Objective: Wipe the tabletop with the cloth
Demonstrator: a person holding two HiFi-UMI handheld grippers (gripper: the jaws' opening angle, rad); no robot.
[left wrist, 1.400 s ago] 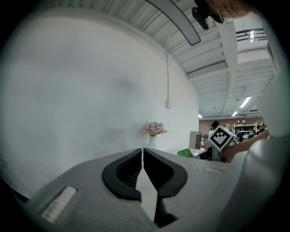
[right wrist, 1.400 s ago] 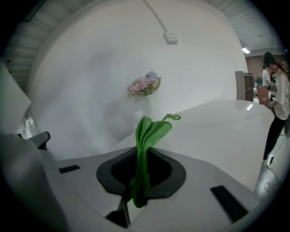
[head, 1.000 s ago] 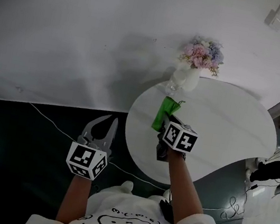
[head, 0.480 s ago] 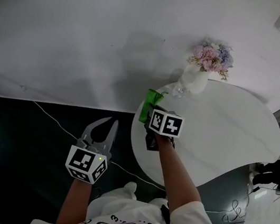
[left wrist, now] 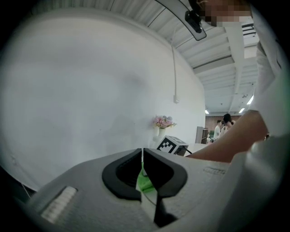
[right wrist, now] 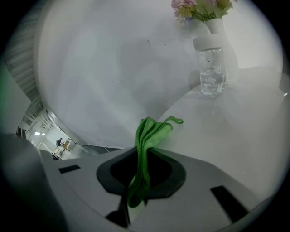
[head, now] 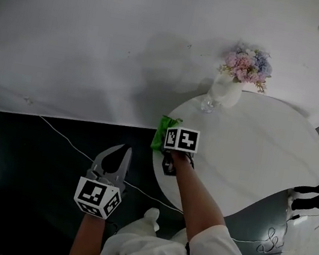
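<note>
Two grippers, one working.

Head view: the right gripper [head: 177,139] pinches the green cloth [head: 159,137] at the round table's [head: 253,152] rim, down-left of the flower vase [head: 227,92]. A second ago the cloth lay closer under the vase, so a stroke has run outward to the edge. That strip is probably wiped, with most of the top still to do. The left gripper [head: 119,154] hangs off the table, well down-left of the vase, as before.

Left gripper view: jaws pressed together, nothing between them.

Right gripper view: jaws clamp the bunched cloth, its free end lying on the tabletop toward the vase. A clear bottle [right wrist: 211,74] stands just beside the vase.
</note>
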